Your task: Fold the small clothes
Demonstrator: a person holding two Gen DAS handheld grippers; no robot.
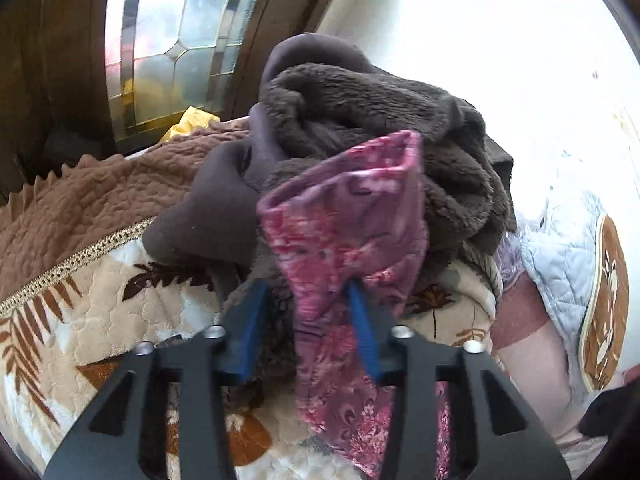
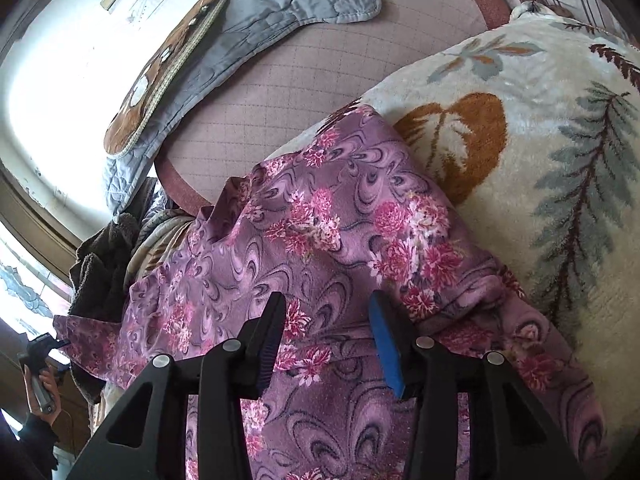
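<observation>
A purple garment with pink flowers (image 2: 328, 240) lies spread on a cream leaf-patterned blanket (image 2: 540, 140). My right gripper (image 2: 328, 320) is open just above the garment, its blue-padded fingers (image 2: 384, 340) apart and holding nothing. In the left wrist view an end of the same garment (image 1: 352, 232) stands up between the fingers of my left gripper (image 1: 308, 312). The jaws stand wide apart with the cloth draped between them, touching the right pad (image 1: 362, 320). The left gripper also shows far left in the right wrist view (image 2: 44, 350), at the garment's far edge.
A heap of dark brown fleece clothes (image 1: 380, 120) lies behind the garment. A brown quilted cover (image 1: 100, 200) lies to the left, below a stained-glass window (image 1: 176, 40). A grey quilted pad (image 2: 248, 32) rests on a pink checked sheet (image 2: 320, 60).
</observation>
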